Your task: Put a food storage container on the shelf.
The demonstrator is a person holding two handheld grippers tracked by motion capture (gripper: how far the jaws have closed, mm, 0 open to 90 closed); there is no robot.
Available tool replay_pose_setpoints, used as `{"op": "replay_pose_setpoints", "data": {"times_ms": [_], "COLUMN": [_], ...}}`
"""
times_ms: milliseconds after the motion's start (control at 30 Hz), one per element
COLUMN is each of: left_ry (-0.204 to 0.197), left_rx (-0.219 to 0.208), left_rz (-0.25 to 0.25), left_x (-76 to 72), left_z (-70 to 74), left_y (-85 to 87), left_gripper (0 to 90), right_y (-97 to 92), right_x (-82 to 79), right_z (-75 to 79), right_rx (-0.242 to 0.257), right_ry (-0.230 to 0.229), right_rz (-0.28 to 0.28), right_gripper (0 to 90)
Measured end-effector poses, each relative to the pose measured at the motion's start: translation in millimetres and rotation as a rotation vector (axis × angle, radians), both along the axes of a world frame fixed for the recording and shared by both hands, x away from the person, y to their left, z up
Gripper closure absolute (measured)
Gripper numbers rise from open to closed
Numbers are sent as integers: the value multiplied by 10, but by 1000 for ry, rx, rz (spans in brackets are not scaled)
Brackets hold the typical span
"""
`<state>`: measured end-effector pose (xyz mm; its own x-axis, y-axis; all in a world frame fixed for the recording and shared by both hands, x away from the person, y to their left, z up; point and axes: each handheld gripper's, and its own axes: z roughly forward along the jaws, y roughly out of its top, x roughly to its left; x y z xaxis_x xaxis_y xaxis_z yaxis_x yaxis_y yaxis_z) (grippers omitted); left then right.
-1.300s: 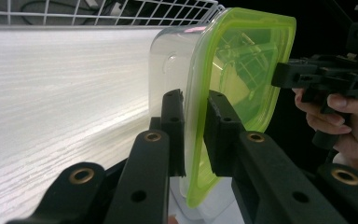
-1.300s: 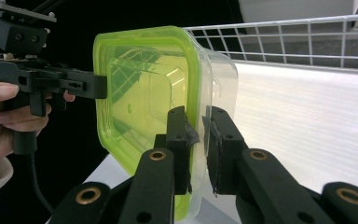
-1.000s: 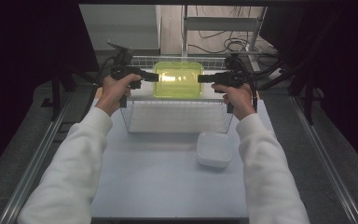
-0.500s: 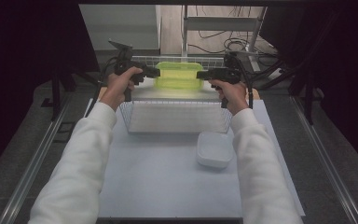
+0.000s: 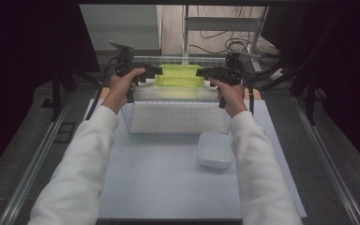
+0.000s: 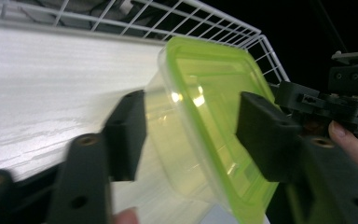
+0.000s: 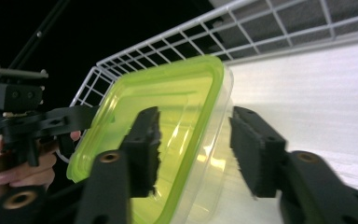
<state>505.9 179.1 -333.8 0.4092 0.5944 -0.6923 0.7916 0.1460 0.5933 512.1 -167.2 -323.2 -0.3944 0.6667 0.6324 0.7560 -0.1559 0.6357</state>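
Observation:
A clear plastic container with a lime-green lid (image 5: 179, 75) lies at the far end of a white wire basket (image 5: 178, 119). My left gripper (image 5: 155, 71) is at its left end and my right gripper (image 5: 202, 72) at its right end. In the left gripper view the container's lidded edge (image 6: 205, 93) runs between the jaws of the left gripper (image 6: 196, 135), which stand apart from it. In the right gripper view the container (image 7: 168, 98) likewise sits between the spread jaws of the right gripper (image 7: 198, 149). Both pairs of jaws have just been opening, and the pads press on nothing.
The basket stands on a white board (image 5: 159, 187), with a white liner on its floor. A small white rectangular dish (image 5: 214, 150) sits on the board just in front of the basket's right corner. Dark floor and metal rails (image 5: 33, 159) flank the board.
The container has moved away and down to the basket's far end. Both grippers, which were shut on its ends, have opened off it.

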Motion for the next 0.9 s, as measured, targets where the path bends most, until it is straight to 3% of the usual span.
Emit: {"op": "replay_pose_setpoints", "data": {"times_ms": [200, 333, 433, 567, 667, 800, 900], "left_ry": [-100, -129, -168, -231, -255, -253, -247], "left_rx": [12, 42, 103, 222, 246, 283, 301], "left_rz": [1, -5, -18, -72, -80, -89, -94], "left_x": [-162, -280, -409, -648, -840, -1091, -1279], "left_z": [129, 200, 259, 286, 261, 163, 37], "left_y": [18, 37, 43, 69, 107, 149, 144], "left_gripper": [304, 298, 298, 298, 303, 309, 312], "right_y": [0, -43, -93, -122, -151, -185, -235], "right_x": [-120, -244, -347, -515, -658, -861, -1022], "right_z": [122, 181, 211, 255, 279, 254, 156], "right_rx": [11, -17, -73, -158, -207, -277, -294], "right_ry": [-69, -108, -138, -201, -230, -253, -235], "right_rz": [-2, 13, 37, 88, 122, 176, 212], "right_gripper": [385, 377, 360, 334, 325, 323, 319]}}
